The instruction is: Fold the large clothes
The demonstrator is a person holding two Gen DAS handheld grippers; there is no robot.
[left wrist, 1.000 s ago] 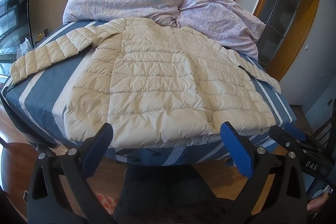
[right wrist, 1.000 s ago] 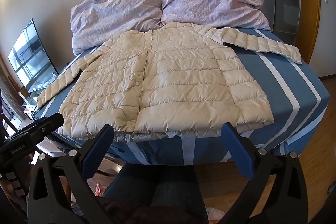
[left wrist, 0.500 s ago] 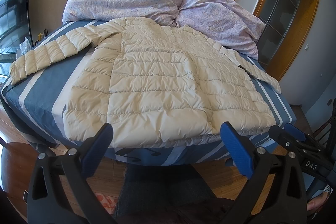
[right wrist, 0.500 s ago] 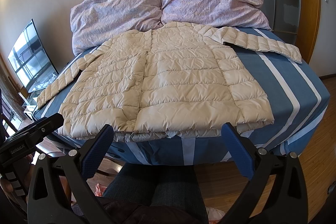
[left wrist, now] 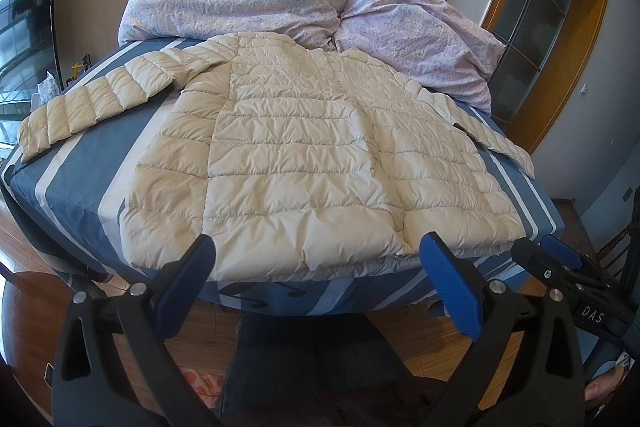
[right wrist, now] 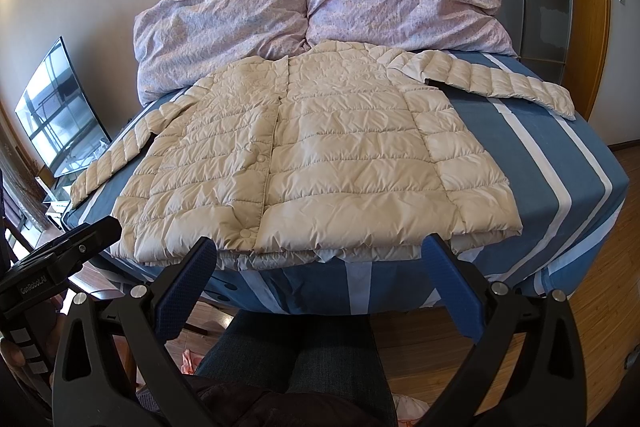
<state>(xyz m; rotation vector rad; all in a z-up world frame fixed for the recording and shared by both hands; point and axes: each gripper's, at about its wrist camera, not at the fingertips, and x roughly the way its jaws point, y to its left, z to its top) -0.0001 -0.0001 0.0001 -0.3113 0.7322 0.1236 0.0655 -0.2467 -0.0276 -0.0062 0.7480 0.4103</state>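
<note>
Lying flat, front up, on the striped bed [right wrist: 560, 163]: cream quilted jacket [right wrist: 320, 163], hem at the near edge, sleeves spread wide, pillows [right wrist: 320, 3] beyond the collar. Hovering short of that hem, spread wide and holding nothing: left tongs [left wrist: 316, 283], right tongs [right wrist: 320, 283]. Best pinching a sleeve cuff through both puffy, slippery layers, then folding across the jacket's chest.
</note>
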